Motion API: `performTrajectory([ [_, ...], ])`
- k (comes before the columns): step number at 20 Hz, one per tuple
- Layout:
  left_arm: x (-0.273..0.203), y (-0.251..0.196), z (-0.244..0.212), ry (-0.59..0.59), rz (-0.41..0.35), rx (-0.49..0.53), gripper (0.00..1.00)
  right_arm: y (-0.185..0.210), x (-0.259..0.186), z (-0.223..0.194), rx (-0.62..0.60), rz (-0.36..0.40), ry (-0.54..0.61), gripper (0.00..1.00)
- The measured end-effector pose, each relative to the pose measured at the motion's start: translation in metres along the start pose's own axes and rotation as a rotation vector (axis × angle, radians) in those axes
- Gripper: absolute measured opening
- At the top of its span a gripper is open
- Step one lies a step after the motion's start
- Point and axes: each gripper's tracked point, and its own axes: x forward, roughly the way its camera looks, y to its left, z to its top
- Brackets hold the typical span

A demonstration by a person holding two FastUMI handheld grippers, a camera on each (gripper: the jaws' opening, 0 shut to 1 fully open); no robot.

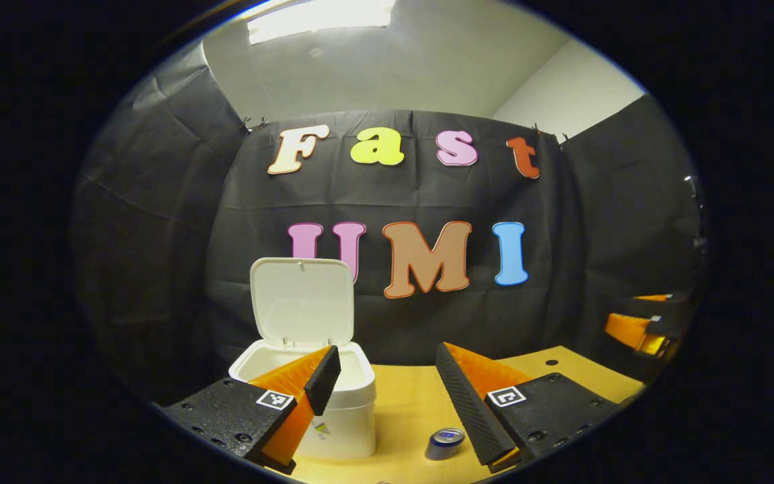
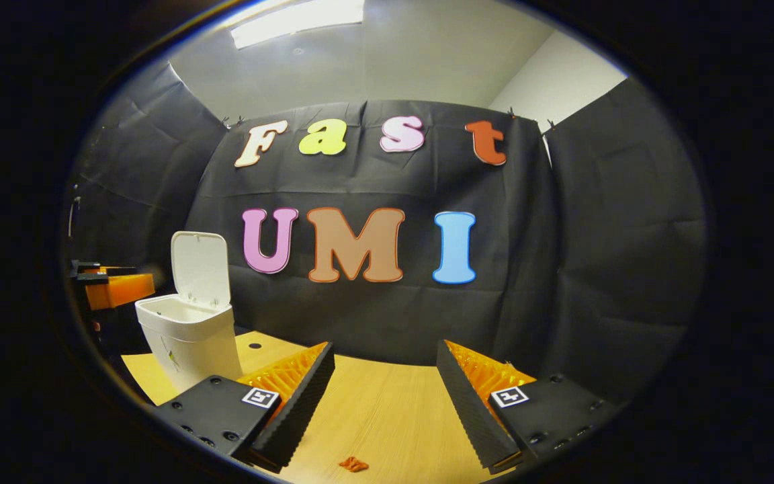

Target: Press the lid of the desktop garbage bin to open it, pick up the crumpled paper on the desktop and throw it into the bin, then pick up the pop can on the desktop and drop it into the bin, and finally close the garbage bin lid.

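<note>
Plainly past the opening step: finds the desktop garbage bin point(image 1: 347, 423) with its lid point(image 1: 302, 299) swung up and back toward the booth wall, leaving the mouth free for a drop from above. Holds the left gripper point(image 1: 387, 390) low over the desk point(image 1: 407, 396), jaws spread wide and pinching nothing, one finger crossing in front of the bin's rim and the other just beside the pop can point(image 1: 445, 444). Places the can on the desk to the right of the bin, near it but apart, top face turned toward the camera, roughly in the gap between the spread fingers. Reads as a line-up for the can grab, hence the wide opening. Shows the right gripper point(image 2: 387, 396) likewise with jaws parted and empty, hovering over bare wood well to the side of the bin, probably parked clear of the drop path. Catches, in the right gripper view, a small orange scrap point(image 2: 353, 464) on the desk below the fingers; cannot tell whether that counts as the crumpled paper or a stray bit, and cannot see into the bin to check. Suggests, as a judgement, can pickup next and lid closing after. Calls for closing squarely on the can's round side, since a smooth cylinder may slip or roll from an off-centre pinch.
</note>
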Motion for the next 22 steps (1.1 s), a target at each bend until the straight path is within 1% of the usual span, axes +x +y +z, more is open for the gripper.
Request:
performTrajectory([
  [1, -0.004, -0.003, -0.003, 0.003, -0.002, 0.006, 0.92, 0.003, 0.009, -0.012, -0.002, 0.010, 0.040, 0.98],
  [2, -0.008, -0.002, -0.005, 0.013, 0.005, 0.022, 0.93, 0.005, 0.017, -0.030, -0.011, 0.019, 0.094, 0.98],
  [3, -0.012, -0.002, -0.005, 0.016, 0.008, 0.034, 0.92, 0.009, 0.023, -0.047, -0.019, 0.035, 0.142, 0.98],
  [5, -0.020, 0.001, -0.005, 0.024, 0.017, 0.048, 0.92, 0.018, 0.031, -0.073, -0.034, 0.064, 0.206, 0.99],
  [8, -0.034, 0.016, -0.006, 0.039, 0.065, 0.048, 0.92, 0.030, 0.047, -0.117, -0.062, 0.101, 0.300, 0.99],
  [13, -0.052, 0.036, -0.016, 0.089, 0.136, 0.066, 0.93, 0.047, 0.048, -0.212, -0.160, 0.165, 0.557, 0.99],
  [15, -0.059, 0.041, -0.022, 0.112, 0.156, 0.078, 0.93, 0.045, 0.044, -0.243, -0.177, 0.167, 0.633, 1.00],
  [18, -0.070, 0.044, -0.019, 0.121, 0.173, 0.104, 0.93, 0.049, 0.046, -0.280, -0.155, 0.171, 0.726, 1.00],
  [20, -0.075, 0.046, -0.019, 0.128, 0.180, 0.116, 0.93, 0.040, 0.045, -0.300, -0.154, 0.161, 0.786, 1.00],
  [22, -0.078, 0.048, -0.020, 0.139, 0.188, 0.119, 0.93, 0.039, 0.046, -0.315, -0.149, 0.157, 0.821, 1.00],
])
